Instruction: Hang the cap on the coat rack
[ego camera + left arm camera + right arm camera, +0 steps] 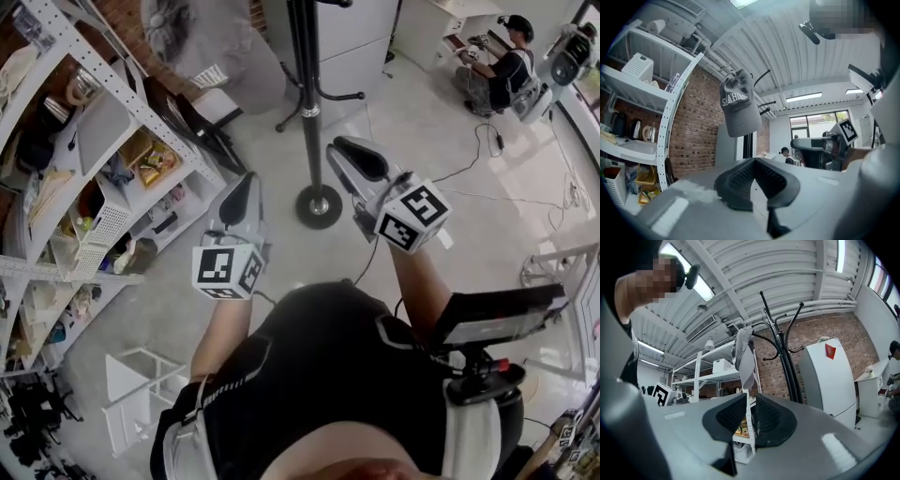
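The grey cap (739,108) hangs from a hook high on the black coat rack (761,104), crown up and brim down, free of both grippers. The right gripper view shows the cap (744,357) edge-on against the rack's pole (780,357). The left gripper view alone shows white lettering on its front, too blurred to read fully.

Both arms are bent and raised in front of the torso. The left gripper (242,189) and right gripper (352,155) tilt up toward the rack. Each has its jaws drawn together to a thin slit with nothing between them, as their own views show for the left (752,164) and the right (749,401).

From the head view, only the rack's pole (307,94) and round base are clear. A blurred grey shape at the top left may be the cap. Metal shelving (103,122) stands to the left.
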A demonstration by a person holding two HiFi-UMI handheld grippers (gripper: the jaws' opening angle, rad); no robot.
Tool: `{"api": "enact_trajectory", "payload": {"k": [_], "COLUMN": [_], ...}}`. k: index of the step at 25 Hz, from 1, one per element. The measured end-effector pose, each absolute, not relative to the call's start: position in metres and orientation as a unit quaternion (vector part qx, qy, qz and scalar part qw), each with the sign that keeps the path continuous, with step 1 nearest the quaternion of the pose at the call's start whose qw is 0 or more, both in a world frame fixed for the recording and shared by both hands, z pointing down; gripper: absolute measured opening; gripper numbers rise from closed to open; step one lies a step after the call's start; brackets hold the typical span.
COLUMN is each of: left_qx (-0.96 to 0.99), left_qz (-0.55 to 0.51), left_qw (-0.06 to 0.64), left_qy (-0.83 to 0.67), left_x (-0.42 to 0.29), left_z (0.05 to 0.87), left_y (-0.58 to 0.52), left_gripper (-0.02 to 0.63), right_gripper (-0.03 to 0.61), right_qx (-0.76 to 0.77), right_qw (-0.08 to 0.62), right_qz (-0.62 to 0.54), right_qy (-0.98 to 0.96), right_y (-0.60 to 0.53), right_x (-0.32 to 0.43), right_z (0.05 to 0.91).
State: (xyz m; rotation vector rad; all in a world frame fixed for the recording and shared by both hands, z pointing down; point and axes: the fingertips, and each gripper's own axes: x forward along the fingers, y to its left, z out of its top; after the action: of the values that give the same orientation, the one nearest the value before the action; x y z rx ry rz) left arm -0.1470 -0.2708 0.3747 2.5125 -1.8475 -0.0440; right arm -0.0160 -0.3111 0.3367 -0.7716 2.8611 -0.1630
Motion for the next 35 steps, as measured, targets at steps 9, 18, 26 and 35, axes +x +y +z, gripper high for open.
{"api": "enact_trajectory", "payload": {"k": [9, 18, 26, 35], "left_qx": [0.813, 0.812, 0.822, 0.817], "left_qz": [-0.017, -0.019, -0.012, -0.012], "left_qw": [0.023, 0.013, 0.022, 0.02], "left_qy": [-0.582, -0.583, -0.57, -0.576], "left_x": [-0.143, -0.148, -0.138, -0.145], "left_z": [0.386, 0.381, 0.386, 0.385], "left_y": [-0.278, -0.284, -0.282, -0.281], "left_gripper": [0.003, 0.003, 0.003, 0.003], "right_gripper": [0.009, 0.008, 0.008, 0.008], "right_qx": [-0.311, -0.347, -0.356, -0.345], "right_qw": [0.063, 0.053, 0.051, 0.051], "right_qz": [-0.05, -0.048, -0.047, -0.033], "right_qy": [0.947, 0.935, 0.932, 0.937], "right_y": [-0.307, -0.31, -0.31, -0.304], "right_x": [0.006, 0.02, 0.023, 0.015], "right_z": [0.354, 0.361, 0.358, 0.353]}}
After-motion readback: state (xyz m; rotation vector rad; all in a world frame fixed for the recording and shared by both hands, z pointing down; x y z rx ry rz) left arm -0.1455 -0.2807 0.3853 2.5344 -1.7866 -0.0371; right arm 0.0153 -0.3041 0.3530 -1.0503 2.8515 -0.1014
